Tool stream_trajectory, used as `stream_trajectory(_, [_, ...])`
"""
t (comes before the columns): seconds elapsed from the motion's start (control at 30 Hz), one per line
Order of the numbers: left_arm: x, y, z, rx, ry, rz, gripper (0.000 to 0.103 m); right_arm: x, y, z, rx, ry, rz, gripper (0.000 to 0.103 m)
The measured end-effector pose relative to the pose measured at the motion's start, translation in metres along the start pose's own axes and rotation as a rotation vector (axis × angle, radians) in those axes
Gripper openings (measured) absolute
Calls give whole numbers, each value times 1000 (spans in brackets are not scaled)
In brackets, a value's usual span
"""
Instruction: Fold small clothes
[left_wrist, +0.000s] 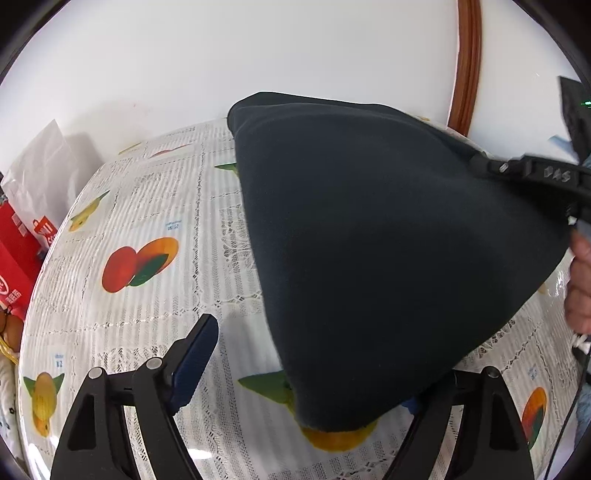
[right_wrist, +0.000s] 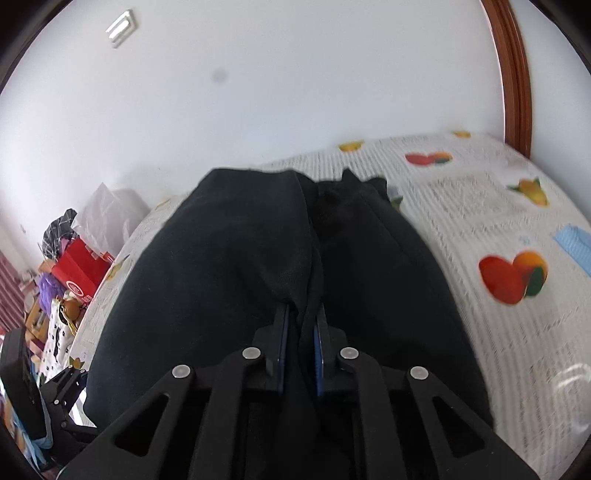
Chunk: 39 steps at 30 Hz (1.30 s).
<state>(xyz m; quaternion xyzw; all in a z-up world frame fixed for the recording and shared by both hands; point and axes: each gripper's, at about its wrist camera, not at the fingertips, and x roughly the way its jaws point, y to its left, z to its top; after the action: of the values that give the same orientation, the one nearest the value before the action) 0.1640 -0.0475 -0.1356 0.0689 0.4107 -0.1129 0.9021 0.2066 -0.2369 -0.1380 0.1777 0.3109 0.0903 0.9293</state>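
My right tool is clamped on a bunched fold of the dark garment; from its own camera I see black cloth squeezed between the two blue pads, spreading ahead over the worktop. From the left camera the same tool comes in at the right edge, gripping the cloth's upper right corner, with the person's hand just below it. The garment hangs from that grip like a tent, its lower edge draped on the fruit-print tablecloth. My left tool stands wide apart: one blue-padded finger is clear of the cloth on the left, the other is mostly hidden under the garment's lower edge, and nothing is pinched. A red carton and white bag sit off the worktop's left side.
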Motion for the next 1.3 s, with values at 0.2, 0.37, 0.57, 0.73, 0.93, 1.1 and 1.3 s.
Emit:
stream_trajectory(0.2, [2, 2, -1, -22, 3, 2, 84, -48, -33, 11, 53, -162, 18, 9])
stream_trajectory(0.37, [4, 3, 1, -35, 7, -7, 84, -36, -60, -9, 92, -106, -40, 9])
stream_trajectory(0.57, [4, 3, 1, -35, 7, -8, 84, -28, -56, -18, 25, -101, -106, 11])
stream_trajectory(0.73, [4, 3, 1, -34, 6, -6, 84, -36, -53, -19, -17, -74, -168, 20])
stream_trajectory(0.93, [4, 5, 1, -41, 8, -15, 84, -60, -57, -34, -36, -66, -215, 21])
stream_trajectory(1.1, [-5, 4, -1, -15, 28, -24, 81, -72, -60, -51, -42, -33, -302, 22])
stream_trajectory(1.3, [-50, 10, -14, -13, -19, -152, 77, -107, -68, -52, 15, -36, -308, 22])
